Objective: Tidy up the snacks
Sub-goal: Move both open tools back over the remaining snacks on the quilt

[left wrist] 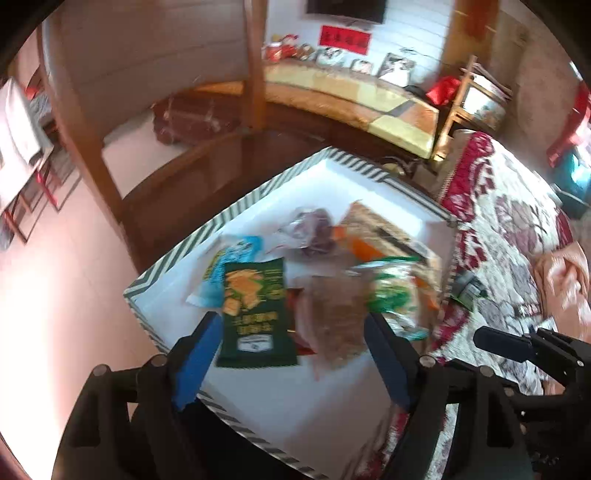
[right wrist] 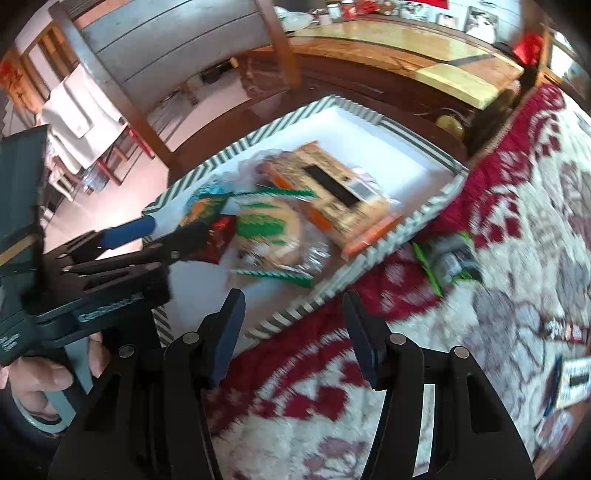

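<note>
Bright living room, wood furniture, patterned red-white cloth.
Wooden chair [left wrist: 92, 155] at 10 o'clock, long wooden bench [left wrist: 354, 96] at 1, white plank wall [left wrist: 406, 33] at 12, pinkish floor [left wrist: 55, 295] at 9.

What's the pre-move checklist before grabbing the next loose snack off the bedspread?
1. Left gripper empty: ok, jaws apart over the dark green packet, nothing pinched.
2. Right gripper empty: ok, jaws apart, nothing between them.
3. Earlier snacks inside the striped tray: ok, several packets lie within its rim.
4. Next target visible: ok, a green-edged packet lies on the bedspread just outside the tray.
5. Path to it clear for the right gripper: cannot tell, view is blurred.
6. Grippers apart from each other: ok, left sits over the tray, right over the tray's edge.
</note>
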Action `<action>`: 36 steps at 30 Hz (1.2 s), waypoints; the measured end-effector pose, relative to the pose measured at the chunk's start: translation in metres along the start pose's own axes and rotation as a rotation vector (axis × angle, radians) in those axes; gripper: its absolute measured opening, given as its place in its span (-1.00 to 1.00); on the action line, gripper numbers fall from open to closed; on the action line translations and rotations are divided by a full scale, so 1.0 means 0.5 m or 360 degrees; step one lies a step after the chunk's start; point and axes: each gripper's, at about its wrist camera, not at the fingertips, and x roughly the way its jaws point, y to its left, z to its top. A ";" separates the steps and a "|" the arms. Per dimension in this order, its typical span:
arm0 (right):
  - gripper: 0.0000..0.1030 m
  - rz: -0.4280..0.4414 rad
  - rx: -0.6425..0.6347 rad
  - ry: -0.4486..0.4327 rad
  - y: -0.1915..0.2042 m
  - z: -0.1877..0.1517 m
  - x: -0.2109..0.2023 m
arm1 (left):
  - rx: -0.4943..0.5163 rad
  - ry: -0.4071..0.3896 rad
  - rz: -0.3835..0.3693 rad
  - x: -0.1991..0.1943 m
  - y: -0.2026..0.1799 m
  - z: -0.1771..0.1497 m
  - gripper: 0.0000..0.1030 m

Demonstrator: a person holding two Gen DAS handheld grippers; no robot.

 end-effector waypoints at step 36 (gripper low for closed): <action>0.07 -0.0330 0.0769 -0.0157 -0.418 -0.308 -0.206 | 0.0785 0.0181 -0.0594 0.058 -0.507 -0.034 0.71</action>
